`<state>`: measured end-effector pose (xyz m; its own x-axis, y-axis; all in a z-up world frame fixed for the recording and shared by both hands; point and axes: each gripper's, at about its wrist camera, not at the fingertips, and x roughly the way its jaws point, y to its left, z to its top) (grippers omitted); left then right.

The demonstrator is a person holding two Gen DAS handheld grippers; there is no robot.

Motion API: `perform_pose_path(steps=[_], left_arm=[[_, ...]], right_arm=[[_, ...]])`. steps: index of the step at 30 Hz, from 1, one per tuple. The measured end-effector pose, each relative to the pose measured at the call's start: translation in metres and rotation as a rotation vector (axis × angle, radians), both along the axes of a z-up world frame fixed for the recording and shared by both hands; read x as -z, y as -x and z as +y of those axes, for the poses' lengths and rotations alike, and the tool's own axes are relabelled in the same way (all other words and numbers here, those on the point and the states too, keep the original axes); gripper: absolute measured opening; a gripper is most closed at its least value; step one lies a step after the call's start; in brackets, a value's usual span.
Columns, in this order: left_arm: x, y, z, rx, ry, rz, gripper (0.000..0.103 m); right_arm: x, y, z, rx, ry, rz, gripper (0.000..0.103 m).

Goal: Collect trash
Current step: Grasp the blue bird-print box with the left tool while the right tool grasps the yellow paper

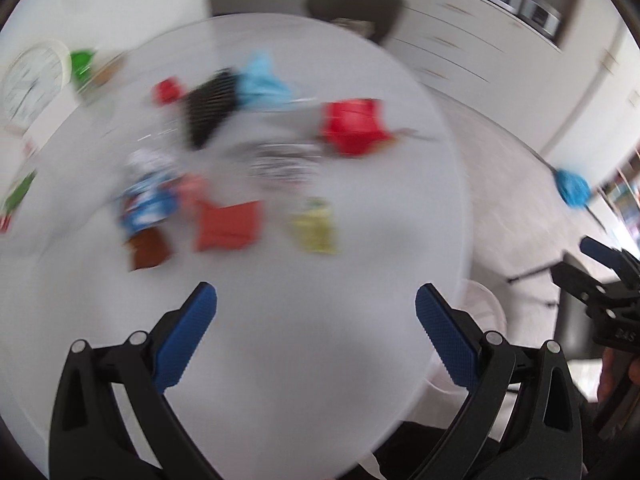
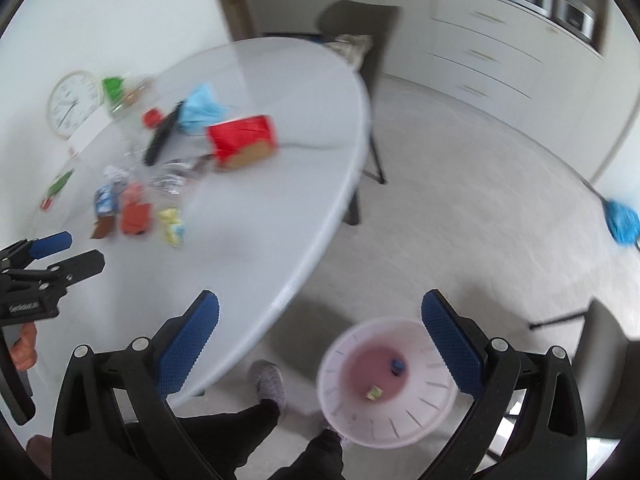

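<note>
A: What kind of place is this?

B: It looks like a home, a dining area next to a kitchen. There is a round white table (image 2: 280, 184) with a dark chair (image 2: 360, 32) pushed to its far side.

A: And why a kitchen?

B: Along the back wall stand pale cabinets with drawers (image 2: 492, 64), and above them I see built-in steel appliances (image 2: 552, 0) (ovens, I think, but the picture is blurred). A wall clock (image 2: 74, 104) leans on the wall at the table's edge.

A: Anything else domestic?

B: Yes, a blue mop (image 2: 622, 220) lies on the light floor (image 2: 460, 208), and a small pink wastebasket (image 2: 384, 412) stands beside the table.
</note>
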<state>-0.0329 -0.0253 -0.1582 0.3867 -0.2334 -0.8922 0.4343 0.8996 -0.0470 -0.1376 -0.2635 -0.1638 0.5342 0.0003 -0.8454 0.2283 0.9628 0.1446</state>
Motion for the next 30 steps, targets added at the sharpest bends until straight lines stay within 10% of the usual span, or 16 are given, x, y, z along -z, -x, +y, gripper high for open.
perform_pose_path(steps=[6,24,30], left_arm=[[0.007,-0.044,0.059,-0.031,-0.052,-0.055,0.095],[0.068,-0.146,0.081,0.701,-0.344,-0.177,0.095],[0.093,-0.158,0.077,0.778,-0.372,-0.127,0.056]], right_arm=[[0.004,-0.05,0.054,-0.112,0.001,0.02,0.101],[0.029,-0.114,0.122,-0.118,0.032,0.178,0.101],[0.033,-0.114,0.12,-0.051,0.029,0.209,0.101]])
